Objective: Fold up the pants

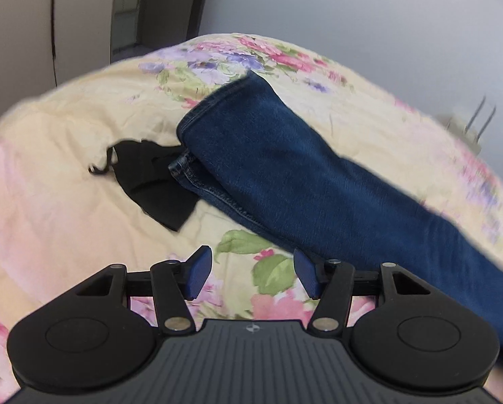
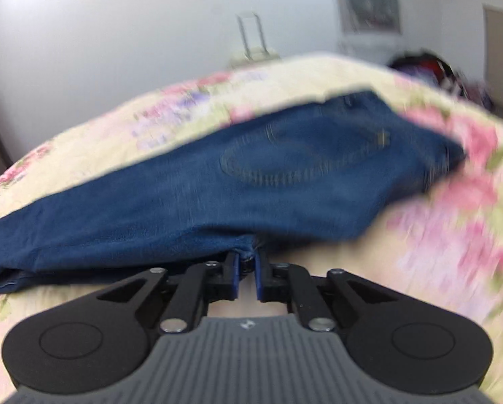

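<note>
Dark blue jeans [image 1: 285, 175] lie on a floral bedspread [image 1: 66, 168], legs stacked, with the hems at the far end and the cloth running toward the lower right. My left gripper [image 1: 253, 274] is open and empty, just above the bedspread, close to the near edge of the legs. In the right wrist view the jeans [image 2: 251, 181] show their seat and a back pocket, blurred by motion. My right gripper [image 2: 248, 274] is shut on the near edge of the jeans, pinching a small fold of denim.
A black garment [image 1: 153, 181] with a cord lies on the bed to the left of the jeans' hems. A wardrobe [image 1: 49, 17] stands behind the bed. A suitcase handle [image 2: 251, 40] and dark clutter [image 2: 430, 67] sit beyond the bed's far side.
</note>
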`<act>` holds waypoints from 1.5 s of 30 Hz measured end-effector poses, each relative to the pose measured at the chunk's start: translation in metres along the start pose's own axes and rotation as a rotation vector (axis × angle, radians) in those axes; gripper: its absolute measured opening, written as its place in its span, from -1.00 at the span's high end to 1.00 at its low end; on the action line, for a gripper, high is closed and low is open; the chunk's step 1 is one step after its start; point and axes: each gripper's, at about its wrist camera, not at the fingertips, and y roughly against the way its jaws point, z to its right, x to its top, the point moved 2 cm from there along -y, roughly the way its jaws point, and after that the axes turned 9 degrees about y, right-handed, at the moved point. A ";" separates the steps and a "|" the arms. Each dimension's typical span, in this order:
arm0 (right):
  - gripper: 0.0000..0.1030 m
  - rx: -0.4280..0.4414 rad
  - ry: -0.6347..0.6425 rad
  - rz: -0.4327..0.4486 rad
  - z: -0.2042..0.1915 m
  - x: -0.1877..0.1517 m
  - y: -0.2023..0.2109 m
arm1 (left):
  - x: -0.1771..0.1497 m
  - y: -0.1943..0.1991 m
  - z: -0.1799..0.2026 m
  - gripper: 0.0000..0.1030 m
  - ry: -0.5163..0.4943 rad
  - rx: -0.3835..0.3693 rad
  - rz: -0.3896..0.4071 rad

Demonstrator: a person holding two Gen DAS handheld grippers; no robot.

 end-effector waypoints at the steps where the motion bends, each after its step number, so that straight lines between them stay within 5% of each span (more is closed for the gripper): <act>1: 0.99 -0.002 0.034 -0.003 0.003 0.006 0.004 | 0.000 -0.003 -0.006 -0.29 0.055 -0.034 -0.002; 6: 0.99 -0.018 0.019 -0.119 0.024 -0.010 -0.014 | -0.006 -0.026 -0.036 -0.34 0.291 -0.118 0.012; 15: 0.97 -0.023 0.090 -0.124 0.019 -0.018 -0.019 | 0.030 -0.072 -0.075 -0.54 0.607 -0.239 0.130; 24: 0.97 -0.039 0.134 -0.142 0.015 -0.021 -0.028 | 0.041 -0.130 -0.070 -0.42 0.550 -0.083 0.184; 26: 0.97 -0.034 0.131 -0.145 0.016 -0.021 -0.030 | 0.048 -0.130 -0.060 -0.20 0.523 -0.041 0.190; 28: 0.97 -0.029 0.125 -0.145 0.017 -0.019 -0.030 | 0.058 -0.121 -0.047 0.52 0.464 0.006 0.201; 30: 0.97 -0.026 0.124 -0.134 0.017 -0.015 -0.027 | 0.067 -0.100 -0.032 0.88 0.430 -0.004 0.239; 36: 0.98 -0.001 0.124 -0.060 0.014 0.007 -0.003 | 0.080 0.002 0.020 0.90 0.163 0.017 0.415; 40: 0.96 0.055 0.123 -0.074 0.009 0.008 0.015 | 0.070 0.024 -0.017 0.90 0.158 0.113 0.391; 45: 0.95 0.113 0.139 -0.149 0.007 -0.015 0.022 | 0.042 -0.009 -0.075 0.90 0.203 0.294 0.256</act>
